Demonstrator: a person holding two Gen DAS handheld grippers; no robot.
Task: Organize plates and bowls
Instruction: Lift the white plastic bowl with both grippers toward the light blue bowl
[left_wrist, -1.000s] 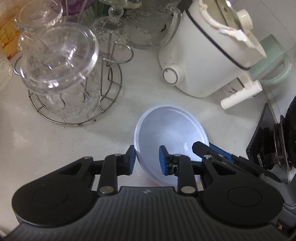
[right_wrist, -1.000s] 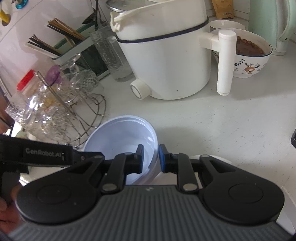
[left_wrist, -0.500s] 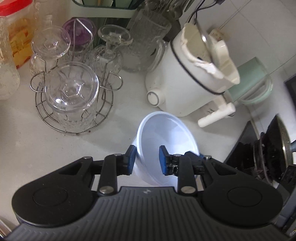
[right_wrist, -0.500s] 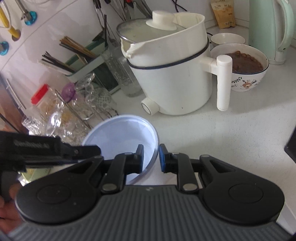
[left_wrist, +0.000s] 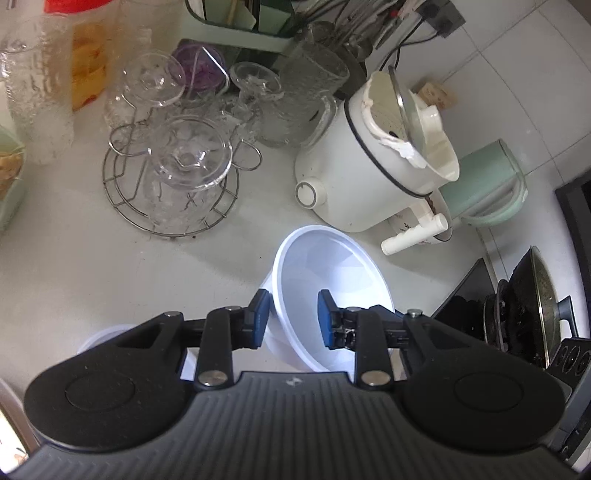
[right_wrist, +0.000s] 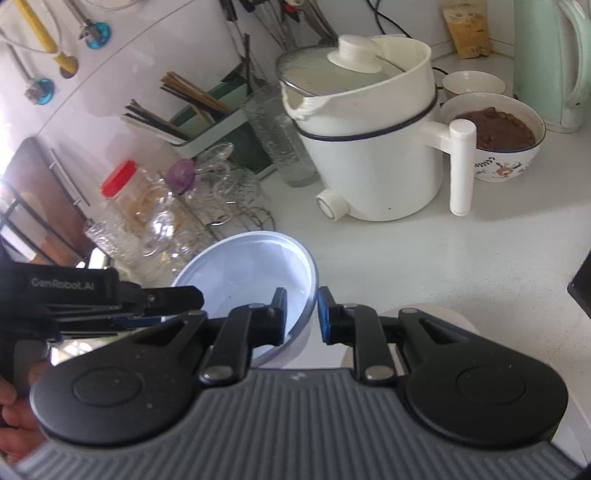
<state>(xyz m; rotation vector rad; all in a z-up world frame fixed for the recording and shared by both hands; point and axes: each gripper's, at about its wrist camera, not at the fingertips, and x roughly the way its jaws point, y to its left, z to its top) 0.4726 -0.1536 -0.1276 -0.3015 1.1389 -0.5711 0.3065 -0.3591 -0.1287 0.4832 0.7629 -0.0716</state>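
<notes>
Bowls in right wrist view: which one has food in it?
The floral-patterned bowl beside the white pot's handle, filled with something brown. The pale blue bowl held between both tools looks empty, and so does the small white bowl behind.

A white electric cooking pot (right_wrist: 369, 147) stands near a round wire rack (left_wrist: 170, 192) holding upturned clear glasses (left_wrist: 188, 162).

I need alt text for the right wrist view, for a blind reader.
The right gripper straddles the rim of a pale blue bowl, and the left gripper grips its opposite side. Behind stand a white electric pot and a glass rack.
</notes>
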